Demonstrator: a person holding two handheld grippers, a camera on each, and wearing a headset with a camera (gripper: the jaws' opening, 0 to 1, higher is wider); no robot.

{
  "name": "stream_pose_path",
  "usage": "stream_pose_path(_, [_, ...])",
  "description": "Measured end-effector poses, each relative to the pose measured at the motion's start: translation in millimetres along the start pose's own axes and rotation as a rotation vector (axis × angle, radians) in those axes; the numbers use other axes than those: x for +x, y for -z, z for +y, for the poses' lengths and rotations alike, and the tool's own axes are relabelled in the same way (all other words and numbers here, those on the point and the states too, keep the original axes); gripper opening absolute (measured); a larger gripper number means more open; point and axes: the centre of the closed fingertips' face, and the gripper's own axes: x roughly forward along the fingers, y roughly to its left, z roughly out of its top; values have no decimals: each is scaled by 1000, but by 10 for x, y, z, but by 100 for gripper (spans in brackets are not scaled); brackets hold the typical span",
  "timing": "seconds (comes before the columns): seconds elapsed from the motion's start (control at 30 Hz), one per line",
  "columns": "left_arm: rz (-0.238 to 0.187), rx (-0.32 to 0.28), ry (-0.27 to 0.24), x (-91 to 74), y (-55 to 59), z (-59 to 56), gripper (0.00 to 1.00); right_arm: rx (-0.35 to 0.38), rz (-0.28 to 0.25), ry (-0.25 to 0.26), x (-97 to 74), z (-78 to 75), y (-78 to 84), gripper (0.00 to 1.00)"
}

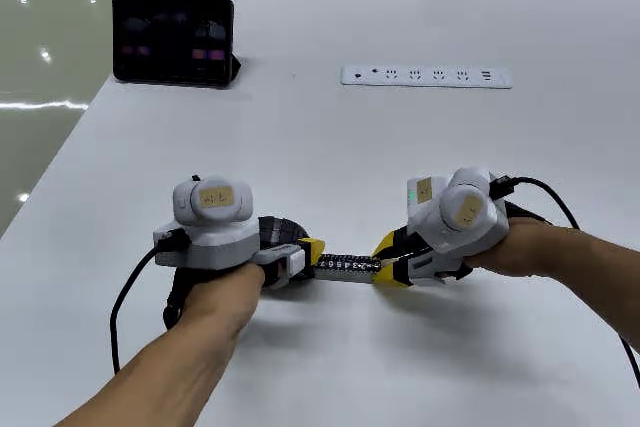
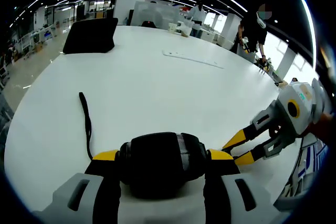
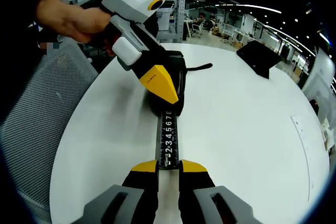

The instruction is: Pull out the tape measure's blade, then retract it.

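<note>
The left claw (image 1: 300, 252) is closed around the black, rounded plastic tape measure case (image 2: 160, 163). Its yellow fingertips (image 2: 105, 155) press on either flank, and the case rests on the white counter (image 1: 350, 147). The right claw (image 3: 169, 167) is clamped on the free end of the narrow dark blade (image 3: 168, 142) with white numerals, which runs straight ahead of it into the case's mouth. The end hook is hidden between the jaws. Only a short run of blade spans the gap between the two claws, so the pull looks to be at an early stage and retraction is not yet begun.

To pull well, the right claw should draw directly away from the left along the blade's own line, low over the counter and without twisting. That way the blade comes out flat and does not kink. The left claw needs to hold firm so the case neither skids nor turns. The pinch on the thin blade is probably the weak point, because a slip would let the spring snap it home. For the return, walking the right claw back toward the left seems safer than releasing.

A thin black strap (image 2: 85, 121) lies ahead of the left claw, off the pulling line. A black tablet (image 1: 172, 39) and a white power strip (image 1: 426, 76) sit well beyond both claws.
</note>
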Motion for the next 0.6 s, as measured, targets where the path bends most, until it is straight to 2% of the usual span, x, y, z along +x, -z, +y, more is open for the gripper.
stream_pose_path(0.6, [3, -6, 2, 7, -11, 11, 59, -3, -13, -6, 118, -25, -143, 11])
